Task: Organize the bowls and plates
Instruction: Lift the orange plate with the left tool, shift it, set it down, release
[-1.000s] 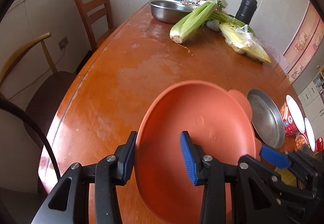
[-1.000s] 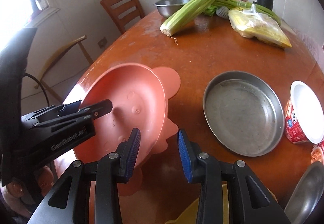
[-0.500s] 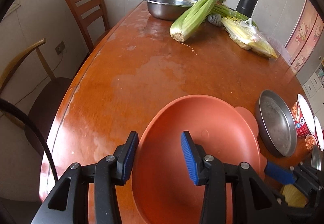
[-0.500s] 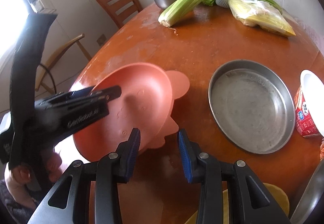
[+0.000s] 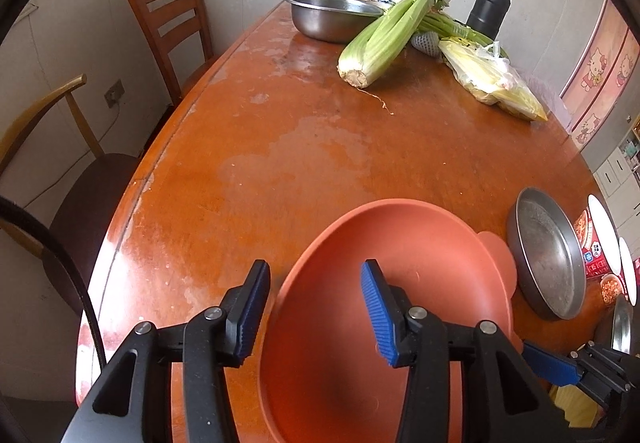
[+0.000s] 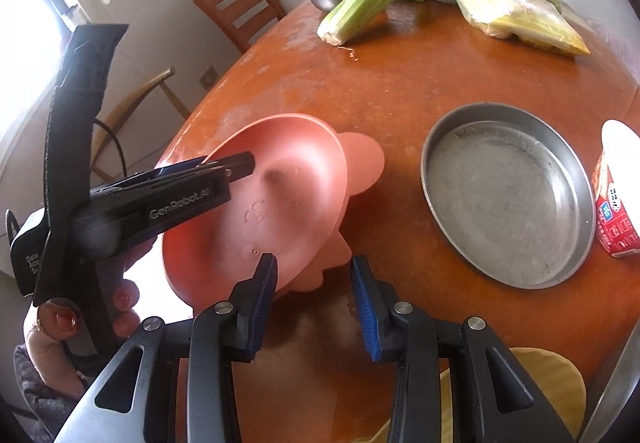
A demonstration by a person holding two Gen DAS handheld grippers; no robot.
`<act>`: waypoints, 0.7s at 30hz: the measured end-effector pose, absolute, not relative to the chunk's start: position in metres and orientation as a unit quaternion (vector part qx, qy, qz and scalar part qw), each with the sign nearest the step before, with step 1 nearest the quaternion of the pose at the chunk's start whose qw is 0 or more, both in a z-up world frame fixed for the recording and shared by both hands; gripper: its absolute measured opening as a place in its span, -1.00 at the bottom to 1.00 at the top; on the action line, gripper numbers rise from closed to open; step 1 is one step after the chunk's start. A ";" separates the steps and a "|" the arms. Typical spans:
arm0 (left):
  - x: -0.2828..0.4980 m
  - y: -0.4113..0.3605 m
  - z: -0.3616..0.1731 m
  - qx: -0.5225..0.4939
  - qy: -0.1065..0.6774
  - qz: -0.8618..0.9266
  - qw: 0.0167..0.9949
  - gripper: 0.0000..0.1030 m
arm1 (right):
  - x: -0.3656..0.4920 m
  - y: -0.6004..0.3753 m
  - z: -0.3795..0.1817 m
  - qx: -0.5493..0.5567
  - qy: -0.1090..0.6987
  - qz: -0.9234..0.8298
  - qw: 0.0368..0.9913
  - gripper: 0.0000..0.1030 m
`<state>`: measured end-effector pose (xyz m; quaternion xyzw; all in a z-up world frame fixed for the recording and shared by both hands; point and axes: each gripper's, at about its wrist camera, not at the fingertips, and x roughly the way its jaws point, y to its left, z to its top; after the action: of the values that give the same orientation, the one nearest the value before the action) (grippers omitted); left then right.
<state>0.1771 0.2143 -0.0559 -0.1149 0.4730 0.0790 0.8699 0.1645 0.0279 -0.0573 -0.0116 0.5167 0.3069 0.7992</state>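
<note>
A salmon-pink animal-shaped plate with ear tabs lies tilted near the table's front edge; it also shows in the right wrist view. My left gripper is open, its jaws straddling the plate's near rim, one pad inside the plate. In the right wrist view the left gripper reaches over the plate's left rim. My right gripper is open and empty, just in front of the plate. A round steel plate lies flat to the right, also seen in the left wrist view.
A steel bowl, celery, a bag of corn and a black flask sit at the far end. An instant-noodle cup stands right of the steel plate. Something yellow lies at the front. Chairs stand left.
The left gripper has drawn back and its jaws have spread slightly wider. The pink plate has tipped lower toward the table. The right gripper has hardly moved.
</note>
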 end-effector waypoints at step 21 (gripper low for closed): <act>0.124 0.181 0.003 -0.098 0.410 0.071 0.904 0.11 | 0.140 -0.005 -0.015 0.007 0.459 0.297 0.838 -0.22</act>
<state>0.1238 0.1815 0.0032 -0.0982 0.4099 0.0709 0.9041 0.1401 -0.0049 -0.0150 0.0070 0.4587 0.2967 0.8376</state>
